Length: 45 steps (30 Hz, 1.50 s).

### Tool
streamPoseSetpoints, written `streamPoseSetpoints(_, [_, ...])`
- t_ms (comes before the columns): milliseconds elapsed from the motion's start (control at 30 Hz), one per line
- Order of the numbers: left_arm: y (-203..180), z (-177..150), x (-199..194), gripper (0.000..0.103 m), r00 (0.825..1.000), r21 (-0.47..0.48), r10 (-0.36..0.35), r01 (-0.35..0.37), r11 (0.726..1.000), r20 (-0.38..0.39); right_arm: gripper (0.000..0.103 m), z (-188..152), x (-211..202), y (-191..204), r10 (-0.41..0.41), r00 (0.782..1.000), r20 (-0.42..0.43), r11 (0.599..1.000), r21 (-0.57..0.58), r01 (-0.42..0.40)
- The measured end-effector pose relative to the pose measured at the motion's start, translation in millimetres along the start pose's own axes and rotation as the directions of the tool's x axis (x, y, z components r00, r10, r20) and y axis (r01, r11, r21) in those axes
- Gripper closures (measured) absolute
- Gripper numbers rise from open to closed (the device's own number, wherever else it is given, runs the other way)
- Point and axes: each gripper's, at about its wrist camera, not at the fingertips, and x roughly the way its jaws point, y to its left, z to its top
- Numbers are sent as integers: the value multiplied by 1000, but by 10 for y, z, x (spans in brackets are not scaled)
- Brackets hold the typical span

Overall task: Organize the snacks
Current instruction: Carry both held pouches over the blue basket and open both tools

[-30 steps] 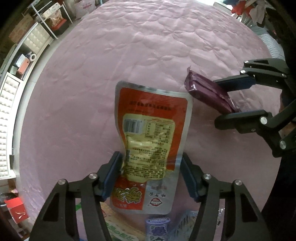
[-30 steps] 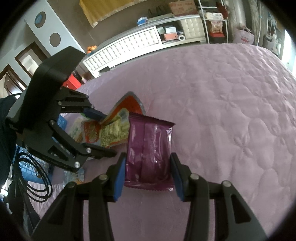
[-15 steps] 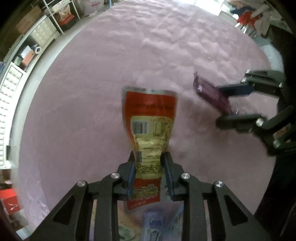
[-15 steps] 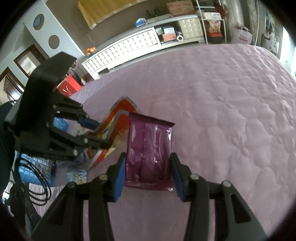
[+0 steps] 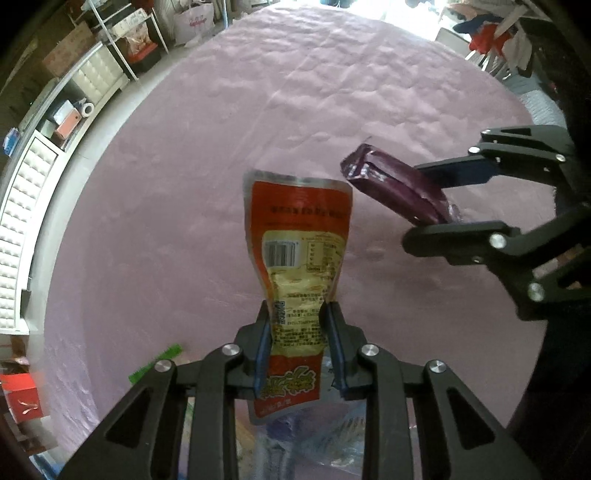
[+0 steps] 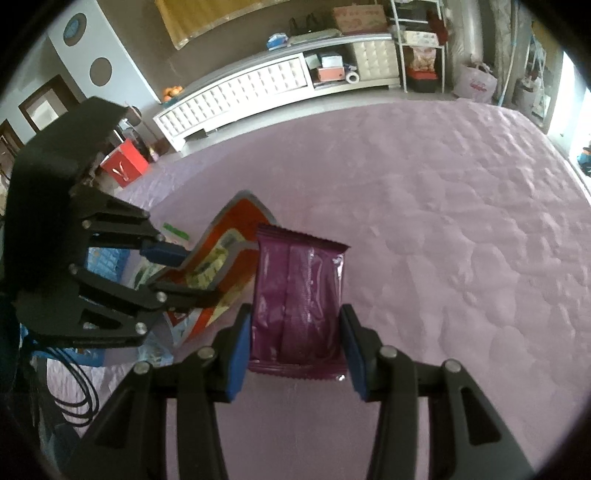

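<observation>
Ahead, open pink quilt (image 5: 332,110).

- A quilted pink bedspread (image 6: 443,229) fills the foreground.
- A long white tufted cabinet (image 6: 236,92) stands against a grey-brown wall (image 6: 140,33).
- A cardboard box (image 6: 356,16) rests on top of it.
- A white wire shelf rack (image 6: 417,44) stands at its end.
- Daylight enters from a window (image 6: 576,110) at the right.
</observation>
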Motion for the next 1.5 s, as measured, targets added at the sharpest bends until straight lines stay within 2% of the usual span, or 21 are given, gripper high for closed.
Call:
streamPoseSetpoints(167, [-86, -70, -419, 79, 998, -4, 15, -15, 1000, 53, 53, 36, -405, 199, -31, 998, 49, 999, -40, 33])
streamPoseSetpoints(433, [-201, -376, -1305, 80, 982, -57, 65, -56, 997, 179, 53, 87, -881, 559, -33, 993, 117, 997, -67, 41])
streamPoseSetpoints(700, [-309, -878, -2014, 80, 960, -112, 119, -93, 989, 254, 53, 39, -1259, 1266, -3, 985, 175, 981, -193, 37])
streamPoseSetpoints(1000, [-345, -1709, -2468, 81, 940, -220, 199, -140, 965, 276, 53, -33, -1298, 1952, 30, 985, 173, 953, -303, 24])
streamPoseSetpoints(1033, [-334, -1807, -2516, 98, 938, -235, 206, -142, 962, 279, 53, -58, -1297, 2035, 36, 985, 170, 949, -316, 20])
streamPoseSetpoints(1067, [-318, -1915, -2562, 99, 935, -251, 219, -149, 956, 278, 53, -69, -1277, 2142, 45, 986, 163, 944, -329, 12])
streamPoseSetpoints(1200, [-247, -2297, -2712, 101, 917, -318, 261, -162, 934, 301, 53, -102, -1145, 2437, 41, 987, 153, 928, -373, 20])
streamPoseSetpoints(1333, [-117, -2557, -2682, 101, 917, -380, 279, -159, 911, 285, 53, -100, -1032, 2681, 53, 990, 134, 912, -411, 7])
streamPoseSetpoints(1500, [-9, -2870, -2687, 101, 910, -416, 277, -134, 899, 307, 53, -81, -853, 2930, 61, 992, 106, 896, -444, -7])
